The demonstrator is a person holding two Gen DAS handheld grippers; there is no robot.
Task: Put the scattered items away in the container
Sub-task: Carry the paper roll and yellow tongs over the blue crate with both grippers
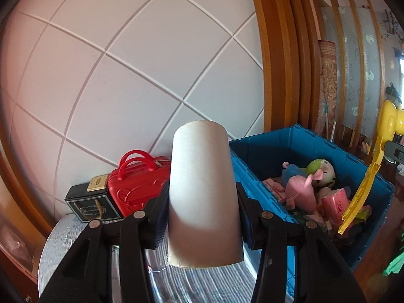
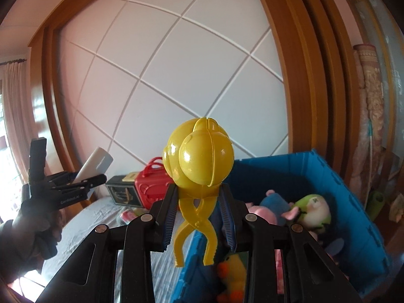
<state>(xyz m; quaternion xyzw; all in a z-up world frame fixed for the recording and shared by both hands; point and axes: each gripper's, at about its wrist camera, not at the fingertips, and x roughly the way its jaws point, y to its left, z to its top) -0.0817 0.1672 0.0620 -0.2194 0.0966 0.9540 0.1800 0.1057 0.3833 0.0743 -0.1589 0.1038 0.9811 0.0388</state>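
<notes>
My left gripper [image 1: 202, 194] is shut on a cream cylinder [image 1: 202, 189], which stands upright between the pads, just left of the blue crate [image 1: 277, 139]. My right gripper [image 2: 199, 189] is shut on a yellow ball-shaped tong toy [image 2: 199, 156]; its crossed handles hang down over the near left edge of the crate [image 2: 290, 166]. The crate holds several plush toys, among them a pink one [image 1: 300, 189] and a green-and-white one [image 2: 313, 209]. In the right wrist view, the left gripper [image 2: 75, 184] with the cylinder [image 2: 97, 164] shows at far left, in a gloved hand [image 2: 30, 227].
A red toy suitcase [image 1: 136, 184] and a black box [image 1: 93, 202] sit on the striped bed cover [image 1: 63, 240] against the white panelled wall. A yellow duck plush [image 2: 232, 272] lies in the crate's near end. Wooden frames and a rolled carpet [image 1: 328, 88] stand behind the crate.
</notes>
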